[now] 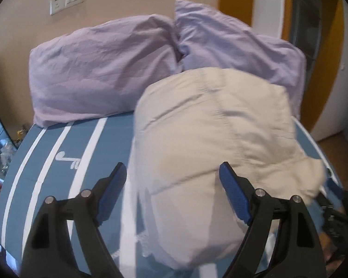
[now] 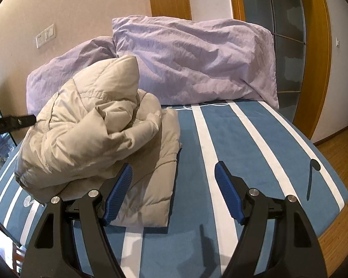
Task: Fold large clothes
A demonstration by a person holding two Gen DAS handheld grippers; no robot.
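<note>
Both grippers spread wide on my end, nothing between the pads. L gripper (image 1: 172, 175) hangs over the beige puffer jacket (image 1: 211, 143); in L wrist view the jacket fills center to 3 o'clock and is motion-blurred, so I can't tell if the pads touch fabric. R gripper (image 2: 174, 173) is over the bedspread (image 2: 255, 153), blue w/ white stripes. Its L pad (image 2: 118, 194) overlaps the jacket's flat lower panel in frame; contact unclear.

Jacket (image 2: 92, 125) in R wrist view: bunched in a heap at 9–10 o'clock, hood peak pointing up, quilted panel lying flat under it toward 6. Black bar entering at 9 o'clock (image 2: 11, 121) reaches the heap's edge; prob the other tool, can't confirm.

Two lilac pillows (image 2: 192, 60) at 12 o'clock against the wall, just behind the jacket. Wall switch plate (image 2: 46, 35) at 10–11. Wood-framed glass door (image 2: 287, 46) at 1–2.
</note>
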